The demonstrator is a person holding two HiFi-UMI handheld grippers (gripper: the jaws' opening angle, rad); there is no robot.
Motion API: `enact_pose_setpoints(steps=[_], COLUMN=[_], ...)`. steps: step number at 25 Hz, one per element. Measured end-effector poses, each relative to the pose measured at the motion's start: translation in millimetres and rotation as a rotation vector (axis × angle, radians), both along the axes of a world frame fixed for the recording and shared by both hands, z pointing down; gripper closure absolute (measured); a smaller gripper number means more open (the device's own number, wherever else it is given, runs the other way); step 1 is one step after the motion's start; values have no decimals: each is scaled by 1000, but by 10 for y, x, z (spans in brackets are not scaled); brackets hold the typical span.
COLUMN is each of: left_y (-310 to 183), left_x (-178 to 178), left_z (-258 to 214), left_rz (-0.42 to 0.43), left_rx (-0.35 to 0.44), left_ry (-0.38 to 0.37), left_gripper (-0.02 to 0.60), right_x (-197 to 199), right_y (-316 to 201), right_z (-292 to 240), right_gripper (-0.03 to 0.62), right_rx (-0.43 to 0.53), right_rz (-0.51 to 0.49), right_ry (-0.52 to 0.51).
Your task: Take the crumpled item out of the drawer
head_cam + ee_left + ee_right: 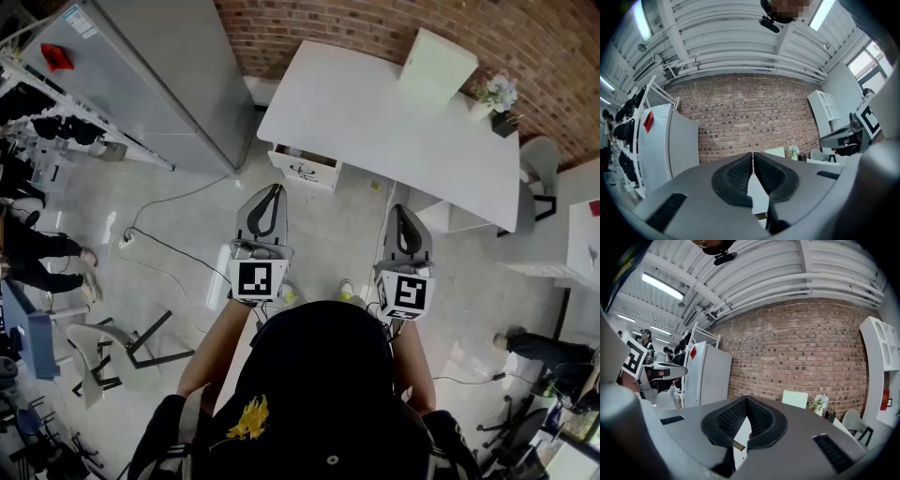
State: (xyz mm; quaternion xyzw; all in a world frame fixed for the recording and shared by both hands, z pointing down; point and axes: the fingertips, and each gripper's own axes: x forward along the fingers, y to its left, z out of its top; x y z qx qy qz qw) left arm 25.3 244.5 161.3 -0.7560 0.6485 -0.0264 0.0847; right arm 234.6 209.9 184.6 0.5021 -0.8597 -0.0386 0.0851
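Note:
A white drawer unit (305,169) stands under the near left corner of the white table (375,112). Its contents do not show, and no crumpled item is in sight. In the head view, my left gripper (274,191) and my right gripper (402,211) are held side by side above the floor. Both point toward the table and stop short of the drawer unit. The left gripper (753,154) has its jaws together with nothing between the pads. The right gripper (746,399) is also shut and empty. Both gripper views look level at a brick wall.
A tall grey fridge (159,75) stands left of the table. A black cable (173,248) and a power strip (125,241) lie on the floor to the left. A chair (112,352) is at lower left. A pale box (439,64) and a flower pot (495,96) sit on the table.

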Motion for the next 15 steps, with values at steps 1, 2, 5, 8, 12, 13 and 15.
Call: enact_pose_setpoints(steps=[1, 2, 5, 8, 12, 13, 15], left_y=[10, 21, 68, 143, 292, 344, 445], left_x=[-24, -49, -152, -326, -663, -757, -959], left_z=[-33, -57, -55, -31, 78, 142, 213], left_rz=[-17, -30, -47, -54, -48, -40, -48], left_rx=[0, -1, -9, -4, -16, -24, -33], left_ry=[29, 50, 71, 80, 74, 58, 82], left_gripper=[557, 557, 557, 557, 557, 557, 557], right_x=[-12, -27, -95, -224, -510, -590, -730], right_y=[6, 12, 29, 65, 168, 209, 297], right_z=[21, 40, 76, 111, 172, 197, 272], right_gripper=[569, 569, 569, 569, 569, 569, 569], right_rx=[-8, -14, -29, -43, -56, -61, -76], right_rz=[0, -1, 0, 2, -5, -5, 3], right_ry=[-1, -1, 1, 13, 37, 39, 44])
